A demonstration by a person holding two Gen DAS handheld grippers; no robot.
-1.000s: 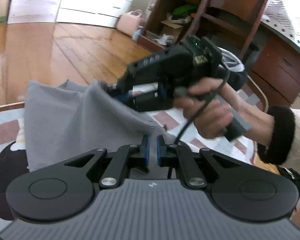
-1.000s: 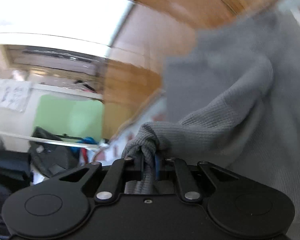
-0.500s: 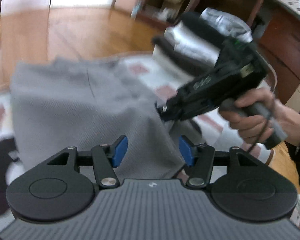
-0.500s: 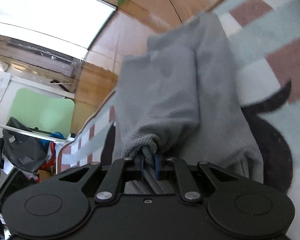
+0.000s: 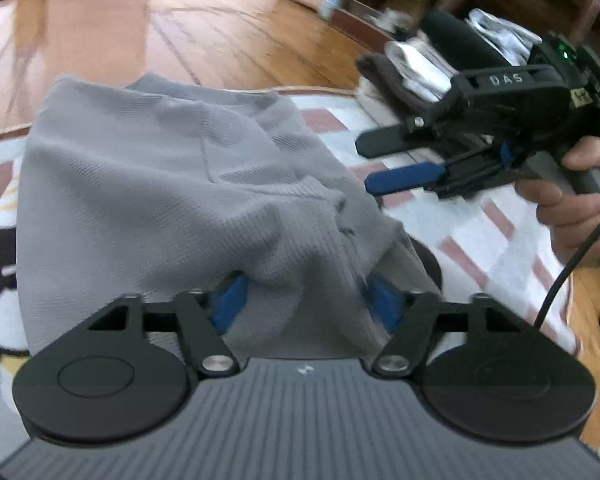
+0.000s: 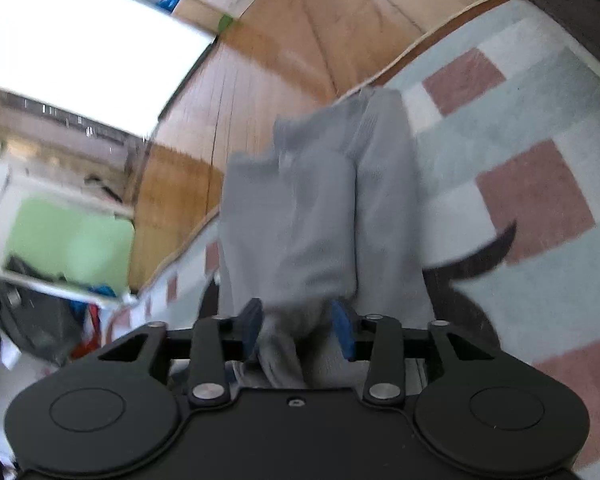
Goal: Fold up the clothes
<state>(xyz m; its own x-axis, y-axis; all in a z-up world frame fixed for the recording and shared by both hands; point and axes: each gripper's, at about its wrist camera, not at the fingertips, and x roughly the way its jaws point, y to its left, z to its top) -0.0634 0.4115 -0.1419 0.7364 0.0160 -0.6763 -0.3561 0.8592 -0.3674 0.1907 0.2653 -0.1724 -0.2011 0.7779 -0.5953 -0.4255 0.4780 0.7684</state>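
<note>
Garment (image 5: 172, 184): grey knit, folded, lying on the rug (image 5: 452, 216) with its long axis running away from both grippers. Left gripper (image 5: 304, 300): jaws opening, wide, near hem loose between the pads, not pinched. Right gripper (image 6: 296, 328): jaws opening, cloth between them unclamped; in the left view it hangs beside the garment's right edge.

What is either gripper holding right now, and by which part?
Nothing is gripped. Both the left gripper and the right gripper have jaws opening; the gray garment's near edge lies loose between them.
</note>
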